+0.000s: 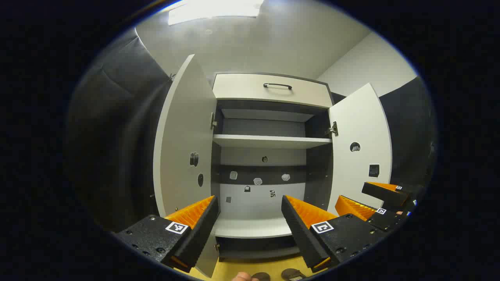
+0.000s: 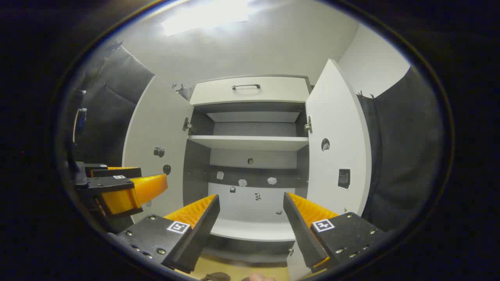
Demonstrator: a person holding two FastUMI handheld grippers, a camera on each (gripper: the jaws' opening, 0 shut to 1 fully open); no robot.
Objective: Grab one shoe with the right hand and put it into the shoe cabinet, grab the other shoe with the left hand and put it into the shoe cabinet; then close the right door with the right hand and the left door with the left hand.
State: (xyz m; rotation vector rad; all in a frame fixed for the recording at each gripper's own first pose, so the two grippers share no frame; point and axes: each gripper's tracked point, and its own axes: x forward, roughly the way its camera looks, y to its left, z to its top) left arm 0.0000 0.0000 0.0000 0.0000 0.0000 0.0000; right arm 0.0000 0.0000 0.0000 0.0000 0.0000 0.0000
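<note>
A cloth-walled booth set up homelike around a shoe cabinet [image 1: 269,89].

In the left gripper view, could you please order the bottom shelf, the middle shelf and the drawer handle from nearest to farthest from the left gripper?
From the left gripper:
1. Bottom shelf, just ahead between the fingers.
2. Middle shelf, higher, inside the cabinet.
3. Drawer handle, at the top.

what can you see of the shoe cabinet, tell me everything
The shoe cabinet stands upright against the pale wall, white panels on a dark carcass. Both doors hang wide open. A drawer with a dark bar handle sits on top. Inside, the shelf and floor hold no shoes; small stickers dot the back and doors. Nothing touches it.
</note>
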